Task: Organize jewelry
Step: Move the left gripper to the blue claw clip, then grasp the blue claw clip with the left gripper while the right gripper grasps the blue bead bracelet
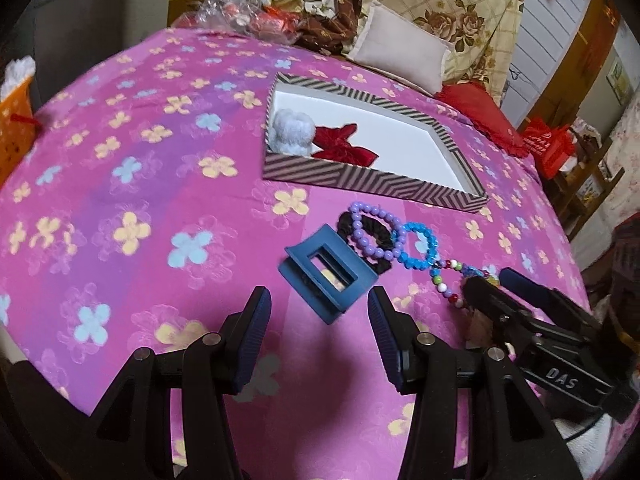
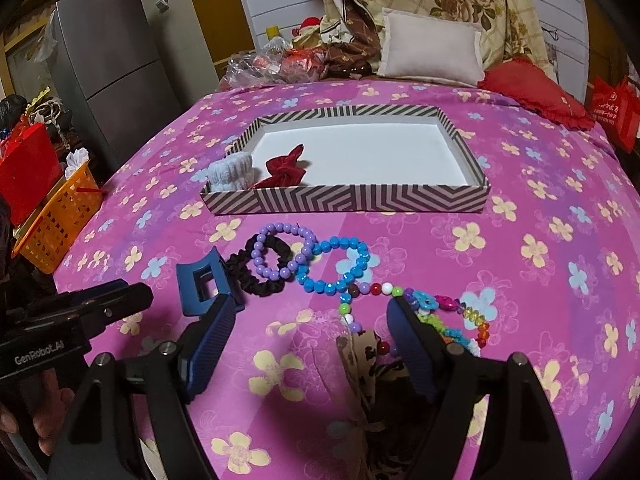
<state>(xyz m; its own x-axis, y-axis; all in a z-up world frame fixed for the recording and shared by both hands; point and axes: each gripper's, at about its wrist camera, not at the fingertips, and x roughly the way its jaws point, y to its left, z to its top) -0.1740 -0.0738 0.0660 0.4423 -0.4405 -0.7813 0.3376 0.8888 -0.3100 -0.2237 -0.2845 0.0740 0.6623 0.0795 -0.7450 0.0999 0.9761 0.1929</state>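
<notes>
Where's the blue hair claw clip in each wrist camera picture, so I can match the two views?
Left wrist view: the blue claw clip lies at centre, just ahead of the open left gripper.
Right wrist view: the clip sits lower left, beside the right gripper's left finger.
Shared landmark: the black scrunchie touching the clip, before the striped tray.

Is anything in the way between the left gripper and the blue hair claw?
Nothing visible. The left gripper is open, and the blue hair claw lies on the bedspread just ahead of its fingertips. The black scrunchie sits beyond the claw.
</notes>
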